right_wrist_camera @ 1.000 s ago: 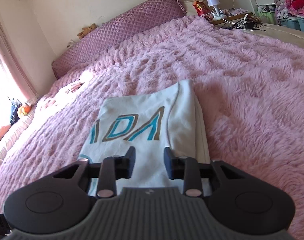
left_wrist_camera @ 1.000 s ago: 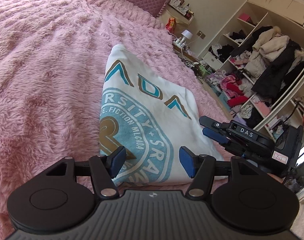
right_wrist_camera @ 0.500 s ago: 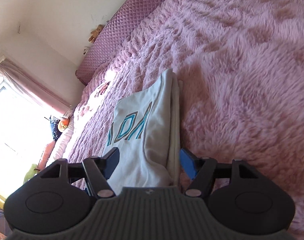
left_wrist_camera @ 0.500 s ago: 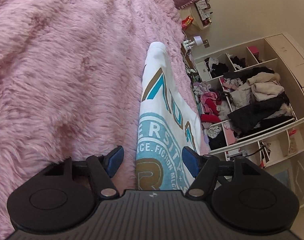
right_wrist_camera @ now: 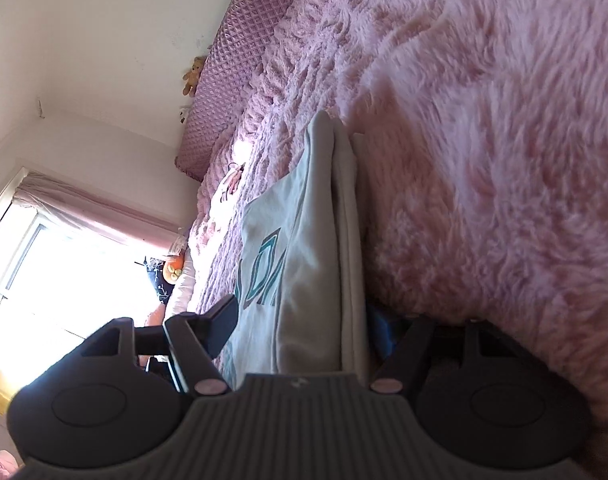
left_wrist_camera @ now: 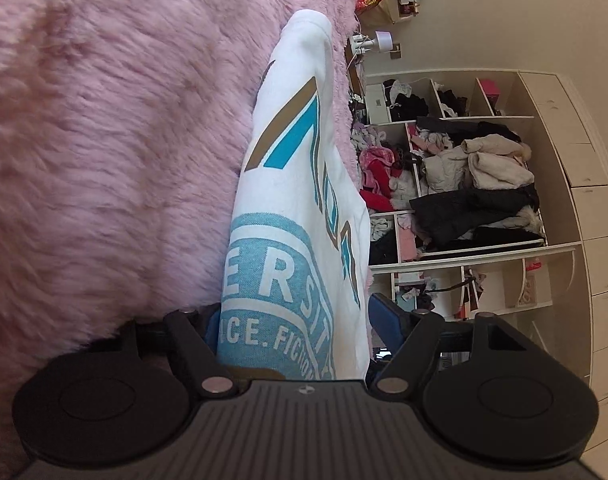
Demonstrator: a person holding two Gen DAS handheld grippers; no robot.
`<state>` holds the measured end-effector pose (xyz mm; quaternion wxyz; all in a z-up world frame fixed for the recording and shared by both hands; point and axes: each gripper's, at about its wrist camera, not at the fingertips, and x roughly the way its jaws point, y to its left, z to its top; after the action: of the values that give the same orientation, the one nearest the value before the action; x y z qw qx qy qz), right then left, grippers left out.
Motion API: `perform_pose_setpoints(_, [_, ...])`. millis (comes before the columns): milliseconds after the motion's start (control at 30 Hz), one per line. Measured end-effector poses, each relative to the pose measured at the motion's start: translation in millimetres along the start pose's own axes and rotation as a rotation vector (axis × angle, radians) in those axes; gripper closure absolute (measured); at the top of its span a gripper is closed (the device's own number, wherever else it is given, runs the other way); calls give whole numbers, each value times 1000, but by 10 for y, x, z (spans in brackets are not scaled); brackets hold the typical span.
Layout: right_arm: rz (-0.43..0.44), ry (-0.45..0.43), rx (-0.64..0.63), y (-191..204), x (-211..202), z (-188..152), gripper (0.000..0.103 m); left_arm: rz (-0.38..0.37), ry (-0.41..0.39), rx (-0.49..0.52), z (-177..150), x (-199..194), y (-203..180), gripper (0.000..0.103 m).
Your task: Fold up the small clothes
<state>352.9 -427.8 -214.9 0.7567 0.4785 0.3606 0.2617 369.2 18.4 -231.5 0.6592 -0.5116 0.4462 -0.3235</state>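
Our left gripper (left_wrist_camera: pixel 293 322) is opening, jaws wide around the folded white shirt (left_wrist_camera: pixel 299 208) on the pink blanket (left_wrist_camera: pixel 103 140). Our right gripper (right_wrist_camera: pixel 308 324) straddles the shirt's layered edge, spread wide, not pinching.

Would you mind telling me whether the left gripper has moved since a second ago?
Yes. The left gripper has rolled and closed in on the folded shirt, whose edge now sits between its opening fingers.

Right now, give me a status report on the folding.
Left hand-held gripper opening, astride folded shirt. Right hand-held gripper open, straddling its edge. Nothing blocking on pink blanket.
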Motion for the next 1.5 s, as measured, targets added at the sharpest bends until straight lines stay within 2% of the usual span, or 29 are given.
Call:
perform_pose_setpoints(100, [13, 1, 13, -21, 164, 13, 38, -30, 15, -32, 44, 88, 38, 20])
perform_pose_setpoints(167, [-3, 14, 7, -24, 245, 11, 38, -28, 21, -55, 64, 147, 47, 20])
perform_pose_setpoints(200, [-17, 23, -12, -11, 291, 9, 38, -17, 28, -54, 76, 174, 35, 24])
perform_pose_setpoints(233, [-25, 28, -24, 0, 306, 5, 38, 0, 33, -49, 86, 198, 19, 33])
perform_pose_setpoints(267, [-38, 31, -32, 14, 315, 3, 42, 23, 44, -40, 86, 212, 10, 38])
perform_pose_setpoints(300, [-52, 27, -38, 27, 313, 2, 47, 47, 50, -32, 84, 219, 14, 53])
perform_pose_setpoints(333, [-73, 19, -43, 35, 308, -4, 62, 53, 56, -42, 81, 218, 35, 63])
perform_pose_setpoints(433, [-101, -1, -66, 69, 321, -49, 71, 45, 55, -71, 82, 188, 90, 69])
perform_pose_setpoints(500, [-114, -9, -79, 121, 326, -59, 74, 53, 38, -52, 51, 168, 49, 69])
perform_pose_setpoints(633, [-119, -25, -72, 251, 305, -32, 78, 23, 7, 2, 0, 89, -91, 71])
perform_pose_setpoints(767, [-125, -28, -88, 490, 248, -5, 78, 1, 8, -4, -12, 17, -249, 71])
perform_pose_setpoints(900, [-131, -32, -119, 828, 150, 10, 78, -5, 6, 40, -22, -108, -548, 71])
perform_pose_setpoints(967, [-101, -38, -120, 1002, 90, -2, 79, -13, -2, 71, -41, -230, -733, 71])
perform_pose_setpoints(1067, [-65, -46, -154, 1395, 13, -76, 79, -19, -17, 107, -101, -508, -996, 71])
perform_pose_setpoints(1200, [-25, -13, -204, 1897, 38, -314, 79, 0, -54, 161, -245, -1014, -1272, 71])
perform_pose_setpoints(1333, [13, 20, -238, 2317, 186, -595, 79, 28, -113, 187, -349, -1584, -1451, 71])
perform_pose_setpoints(1500, [54, 41, -266, 2804, 456, -903, 79, 33, -201, 208, -379, -2094, -1615, 71])
